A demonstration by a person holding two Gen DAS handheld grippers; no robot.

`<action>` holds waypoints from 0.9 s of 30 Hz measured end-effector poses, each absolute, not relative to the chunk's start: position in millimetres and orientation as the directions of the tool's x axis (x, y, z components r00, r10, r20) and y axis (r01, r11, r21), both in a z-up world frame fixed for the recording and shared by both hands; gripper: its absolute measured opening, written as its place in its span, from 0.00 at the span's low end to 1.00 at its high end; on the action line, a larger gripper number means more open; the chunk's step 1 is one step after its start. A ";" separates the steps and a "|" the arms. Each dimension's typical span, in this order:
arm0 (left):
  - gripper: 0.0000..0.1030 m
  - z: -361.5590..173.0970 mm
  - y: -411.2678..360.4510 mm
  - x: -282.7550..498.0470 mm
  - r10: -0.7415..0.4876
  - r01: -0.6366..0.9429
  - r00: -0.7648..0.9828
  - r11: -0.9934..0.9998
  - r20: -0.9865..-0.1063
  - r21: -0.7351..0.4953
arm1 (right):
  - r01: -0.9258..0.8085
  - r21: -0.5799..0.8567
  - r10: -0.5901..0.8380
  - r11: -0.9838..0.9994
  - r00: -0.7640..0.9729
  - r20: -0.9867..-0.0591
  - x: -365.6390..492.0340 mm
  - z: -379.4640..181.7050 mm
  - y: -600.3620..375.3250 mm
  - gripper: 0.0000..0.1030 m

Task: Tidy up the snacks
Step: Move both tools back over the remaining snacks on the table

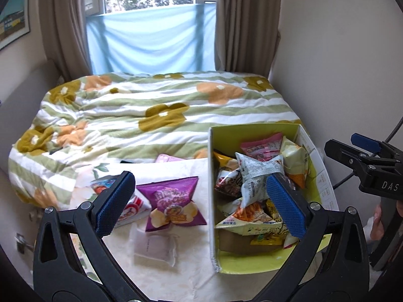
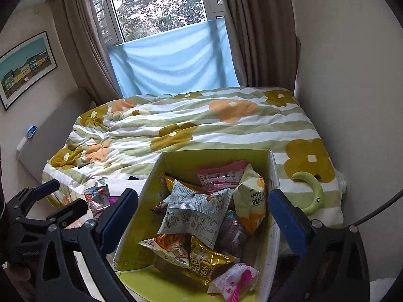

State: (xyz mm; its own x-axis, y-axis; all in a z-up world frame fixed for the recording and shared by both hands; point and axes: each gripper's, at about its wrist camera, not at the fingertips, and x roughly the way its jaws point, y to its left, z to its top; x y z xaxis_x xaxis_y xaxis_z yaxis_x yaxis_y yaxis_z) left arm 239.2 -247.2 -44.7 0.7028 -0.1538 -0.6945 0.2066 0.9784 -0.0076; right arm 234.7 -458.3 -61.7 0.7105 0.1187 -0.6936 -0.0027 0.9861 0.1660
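Observation:
A yellow-green cardboard box (image 1: 254, 128) stands on a white floral cloth and holds several snack bags; it also shows in the right wrist view (image 2: 214, 157). A grey-white bag (image 2: 196, 211) lies on top of the pile. A purple chip bag (image 1: 172, 200) and a red-white bag (image 1: 133, 207) lie on the cloth left of the box. My left gripper (image 1: 201, 206) is open and empty, straddling the box's left wall. My right gripper (image 2: 204, 221) is open and empty above the box. The right gripper shows at the right edge of the left wrist view (image 1: 362, 151).
A bed with a green-striped flowered blanket (image 1: 161, 110) lies behind the cloth. A clear flat packet (image 1: 153, 249) lies near the cloth's front. A pink item (image 1: 167, 158) sits at the blanket's edge. A green crescent object (image 2: 312, 193) rests on the blanket right of the box. Walls close both sides.

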 end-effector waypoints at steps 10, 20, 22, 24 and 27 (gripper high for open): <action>1.00 -55.2 -157.9 205.3 0.014 0.023 0.711 0.999 -0.704 0.042 | -0.121 0.178 0.211 0.977 0.704 -0.679 223.6 -72.0 -401.2 1.00; 1.00 -84.6 -60.1 230.2 -0.053 0.036 0.635 0.999 -0.771 -0.039 | -0.139 0.204 0.244 0.969 0.664 -0.707 227.6 -92.4 -318.6 1.00; 1.00 -89.5 -44.5 238.7 -0.077 0.060 0.623 0.997 -0.779 -0.051 | -0.131 0.213 0.246 0.968 0.654 -0.716 229.5 -98.0 -298.3 1.00; 1.00 -95.2 -31.4 249.2 -0.106 0.090 0.605 0.994 -0.789 -0.065 | -0.121 0.215 0.241 0.969 0.645 -0.725 231.4 -103.7 -277.8 1.00; 1.00 -106.1 -14.4 267.9 -0.164 0.143 0.573 0.985 -0.803 -0.099 | -0.104 0.213 0.230 0.972 0.631 -0.741 235.4 -112.1 -248.5 1.00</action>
State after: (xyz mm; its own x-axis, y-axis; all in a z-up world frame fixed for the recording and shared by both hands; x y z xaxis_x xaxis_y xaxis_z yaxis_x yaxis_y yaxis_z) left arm 267.9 -14.4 -106.1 0.5728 -0.1640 -0.8031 0.1432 0.9847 -0.0989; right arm 235.4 -248.5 -112.1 0.6314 0.2299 -0.7406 -0.1041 0.9715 0.2128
